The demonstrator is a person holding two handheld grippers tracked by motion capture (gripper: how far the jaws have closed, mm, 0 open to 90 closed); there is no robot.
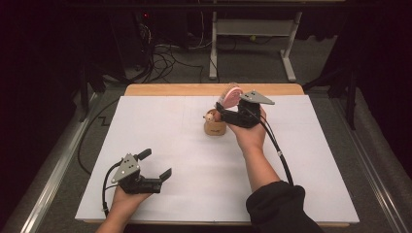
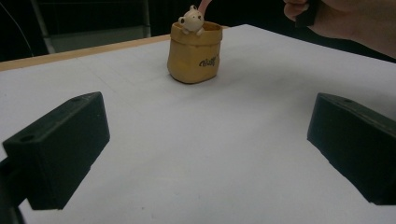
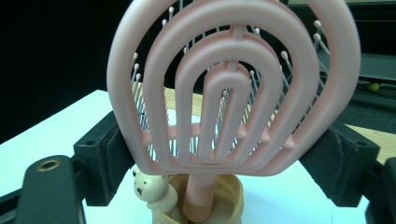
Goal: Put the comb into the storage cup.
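The pink plastic vented hairbrush (image 3: pixel 233 88) is seen upright, its handle down in the tan bear-trimmed holder cup (image 3: pixel 205 198), its head grasped between the right gripper's (image 1: pixel 228 108) jaws, while the left gripper (image 1: pixel 155 165), released and wide, rests well apart.

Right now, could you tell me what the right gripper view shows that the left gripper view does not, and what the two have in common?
The right gripper view shows the pink hairbrush head close up, its arched ribs and ball-tipped bristles between the right gripper pads, with the handle standing in the cup.

The left gripper view shows the left gripper with its jaws wide apart and nothing between them, plus the dark lettering on the cup's side.

Both show the tan cup with the little bear figure at its rim, on the white table.
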